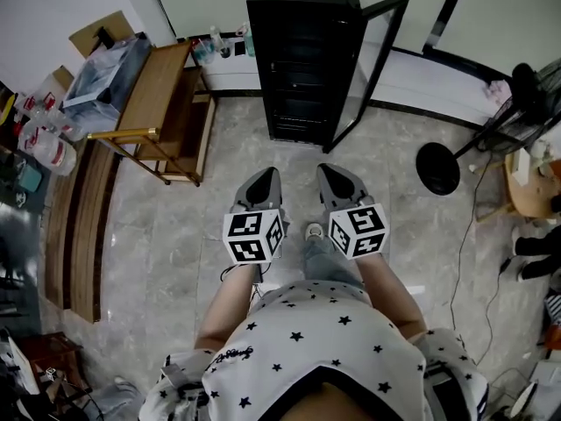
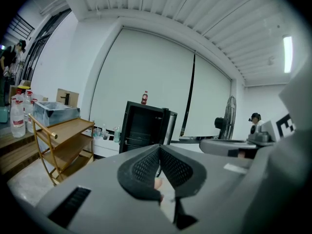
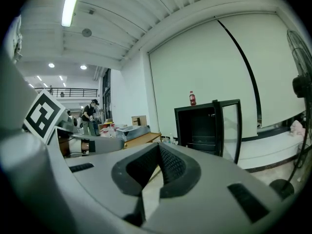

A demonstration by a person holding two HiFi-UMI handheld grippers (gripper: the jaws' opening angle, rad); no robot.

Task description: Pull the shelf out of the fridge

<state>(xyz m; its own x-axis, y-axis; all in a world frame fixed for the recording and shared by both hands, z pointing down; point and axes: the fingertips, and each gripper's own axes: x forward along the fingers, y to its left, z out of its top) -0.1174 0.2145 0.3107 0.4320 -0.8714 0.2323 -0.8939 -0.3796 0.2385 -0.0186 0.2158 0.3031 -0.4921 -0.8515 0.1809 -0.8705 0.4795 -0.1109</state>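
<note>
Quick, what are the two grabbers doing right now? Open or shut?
Left gripper: shut, holding nothing.
Right gripper: shut, holding nothing.

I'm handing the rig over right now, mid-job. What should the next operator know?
Left gripper: shut, empty.
Right gripper: shut, empty.
Both are side by side in front of the person, pointing toward the fridge and well short of it.
The door stands open; the shelves are all inside.
Done: door open.
Left: walk up, open the jaws, grip one shelf's front edge and pull it out.
</note>
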